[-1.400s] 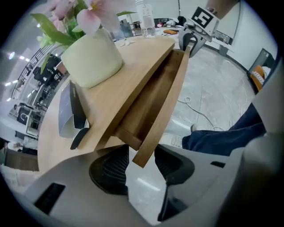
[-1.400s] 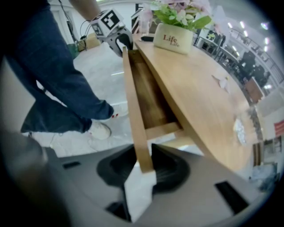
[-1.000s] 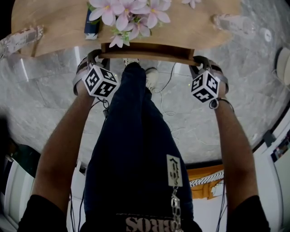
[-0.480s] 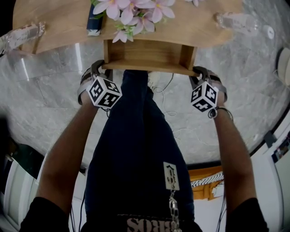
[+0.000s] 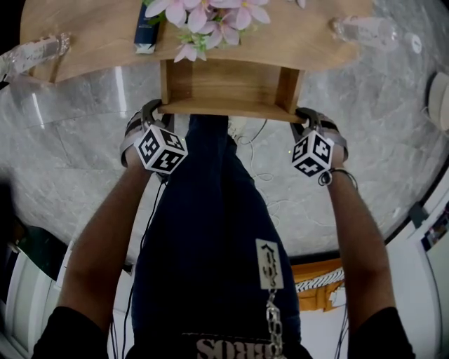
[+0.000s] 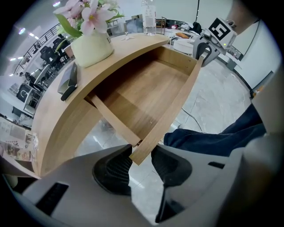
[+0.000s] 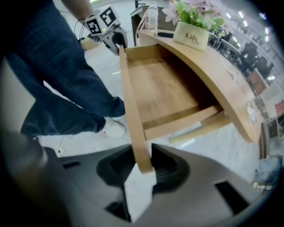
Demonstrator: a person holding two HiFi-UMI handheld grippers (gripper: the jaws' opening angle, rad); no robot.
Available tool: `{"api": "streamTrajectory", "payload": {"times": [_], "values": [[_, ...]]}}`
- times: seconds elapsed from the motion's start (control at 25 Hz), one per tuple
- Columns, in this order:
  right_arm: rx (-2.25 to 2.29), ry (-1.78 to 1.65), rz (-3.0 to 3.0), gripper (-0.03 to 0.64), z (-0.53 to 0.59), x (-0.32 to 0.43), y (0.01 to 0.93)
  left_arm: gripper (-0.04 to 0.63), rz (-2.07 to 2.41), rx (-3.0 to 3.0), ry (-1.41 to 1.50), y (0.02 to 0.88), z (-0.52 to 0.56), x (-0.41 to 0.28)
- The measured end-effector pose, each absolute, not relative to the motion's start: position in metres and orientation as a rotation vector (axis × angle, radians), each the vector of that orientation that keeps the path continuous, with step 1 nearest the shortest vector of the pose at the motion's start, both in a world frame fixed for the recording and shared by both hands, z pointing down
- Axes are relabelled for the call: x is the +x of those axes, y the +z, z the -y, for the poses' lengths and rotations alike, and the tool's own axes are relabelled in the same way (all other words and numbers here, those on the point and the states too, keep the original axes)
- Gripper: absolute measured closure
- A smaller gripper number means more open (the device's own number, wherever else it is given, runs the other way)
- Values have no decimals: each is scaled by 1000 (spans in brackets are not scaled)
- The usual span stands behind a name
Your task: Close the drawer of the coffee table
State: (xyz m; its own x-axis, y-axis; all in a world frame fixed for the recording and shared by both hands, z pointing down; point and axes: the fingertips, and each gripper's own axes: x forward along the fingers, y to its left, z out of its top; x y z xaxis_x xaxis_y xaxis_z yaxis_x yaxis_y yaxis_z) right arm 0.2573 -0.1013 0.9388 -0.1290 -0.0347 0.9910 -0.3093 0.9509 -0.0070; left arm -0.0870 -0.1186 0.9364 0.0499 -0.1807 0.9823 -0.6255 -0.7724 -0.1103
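Note:
The wooden drawer point(image 5: 228, 84) stands pulled out from under the curved coffee table point(image 5: 91, 35), toward the person's legs. It is empty inside point(image 6: 146, 88). My left gripper point(image 5: 156, 111) point(image 6: 141, 164) points down over the left end of the drawer's front panel point(image 6: 173, 111); its jaws have just closed a little further, and both pads hold the panel's corner. My right gripper point(image 5: 305, 116) point(image 7: 143, 166) is shut on the panel's right end point(image 7: 131, 102), with the board tight between its pads.
A vase of pink flowers point(image 5: 203, 14) point(image 6: 91, 46) and a dark flat object point(image 5: 144, 31) sit on the tabletop above the drawer. Clear bottles point(image 5: 365, 31) point(image 5: 31, 56) lie at both table ends. The person's legs point(image 5: 210, 210) stand right in front of the drawer. A cable point(image 5: 256, 133) runs over the marble floor.
The drawer has slid further out of the table toward the person. Both grippers have moved back with its front panel, staying at its two ends.

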Motion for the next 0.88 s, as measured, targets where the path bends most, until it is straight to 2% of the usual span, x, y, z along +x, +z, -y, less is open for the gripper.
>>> {"api": "streamTrajectory", "payload": {"times": [0.88], "values": [[251,279,1658,489,109,262,939,442,783,1998,1778,935,120,-82]]}}
